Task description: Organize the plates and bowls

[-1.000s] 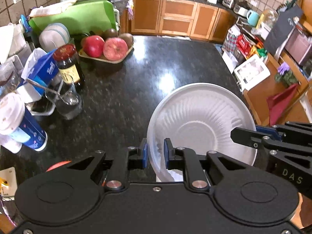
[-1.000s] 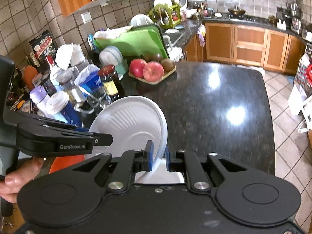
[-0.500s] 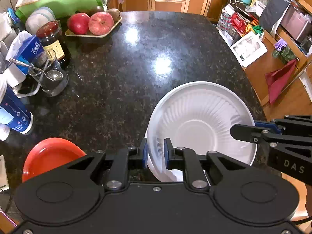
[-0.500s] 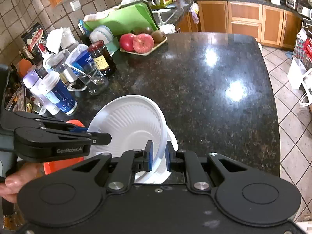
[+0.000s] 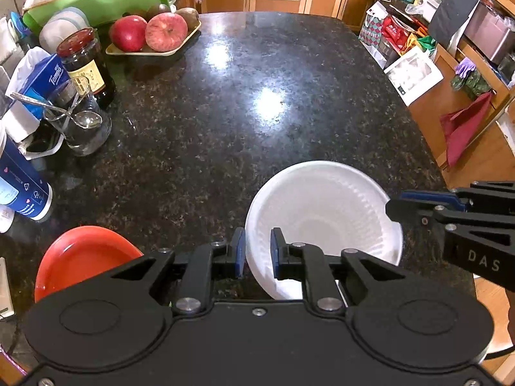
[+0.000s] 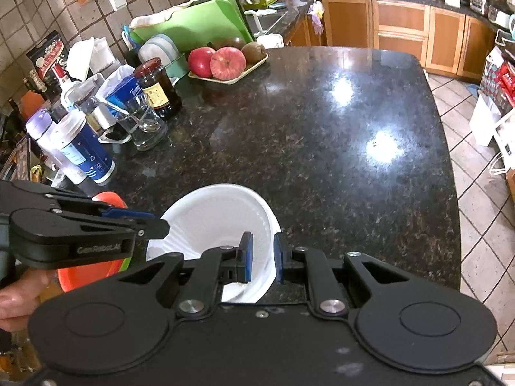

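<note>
Bowl (image 5: 322,215), white, ribbed wall, low over near edge of counter (image 5: 257,103); whether resting on the stone or held just above, cannot tell. Second white piece visible beneath bowl at near side; kind unclear.

Left gripper (image 5: 256,252): blue pads pinched on bowl's left rim, one pad outside, one inside. Closed on bowl.

Right gripper (image 6: 262,259): pads either side of bowl's right rim; narrow gap, rim between them, grip on bowl. Seen from left wrist view as black arm reaching in from right to rim.

Hand (image 6: 19,292): partly seen at left edge of right wrist view, beneath left gripper's body.

Plate (image 5: 83,257), red-orange, on counter just left of bowl, partly hidden by gripper. Green edge showing under it in right wrist view.

Counter: dark speckled granite, light glare at centre, bare in the middle.

Left side of counter, well apart from bowl:
- Tray (image 5: 154,50) with two red apples and kiwis.
- Jar (image 5: 87,64), dark contents, red lid.
- Glass (image 5: 80,128) with spoon.
- Blue-and-white cup (image 5: 22,189), white lid.
- Blue tissue box (image 5: 45,80).
- Green board (image 6: 196,29), leaning near wall.
</note>
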Motion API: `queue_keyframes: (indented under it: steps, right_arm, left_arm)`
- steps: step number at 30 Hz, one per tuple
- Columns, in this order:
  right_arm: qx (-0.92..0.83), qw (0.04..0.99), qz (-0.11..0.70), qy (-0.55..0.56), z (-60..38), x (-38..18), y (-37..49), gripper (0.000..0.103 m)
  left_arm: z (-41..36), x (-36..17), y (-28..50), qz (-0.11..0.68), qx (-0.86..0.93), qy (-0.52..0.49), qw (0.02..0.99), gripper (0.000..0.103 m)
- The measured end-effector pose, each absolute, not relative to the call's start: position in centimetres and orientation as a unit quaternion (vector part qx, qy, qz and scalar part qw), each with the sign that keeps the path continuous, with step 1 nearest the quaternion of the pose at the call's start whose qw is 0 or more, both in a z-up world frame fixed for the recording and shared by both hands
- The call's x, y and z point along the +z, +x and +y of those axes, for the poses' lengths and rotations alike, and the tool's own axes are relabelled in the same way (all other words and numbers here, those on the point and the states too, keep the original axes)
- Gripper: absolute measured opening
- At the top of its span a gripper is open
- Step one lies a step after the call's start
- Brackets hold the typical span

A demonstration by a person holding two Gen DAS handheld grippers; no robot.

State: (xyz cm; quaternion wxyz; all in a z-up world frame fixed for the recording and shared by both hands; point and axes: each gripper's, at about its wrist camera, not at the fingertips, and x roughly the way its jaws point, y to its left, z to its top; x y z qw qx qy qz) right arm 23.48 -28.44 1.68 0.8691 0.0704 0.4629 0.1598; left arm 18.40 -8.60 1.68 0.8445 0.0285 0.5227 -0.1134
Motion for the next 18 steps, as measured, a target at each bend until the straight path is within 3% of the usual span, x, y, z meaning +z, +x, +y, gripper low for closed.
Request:
queue_keyframes:
  steps: [18]
  right_arm:
    - [0.141,0.885,0.438,0.074,-29.5,1.4,23.2,0.017]
  left_arm:
    - [-7.3,2.2,17.6,0.488,-0.108,0.007,0.866,0.022]
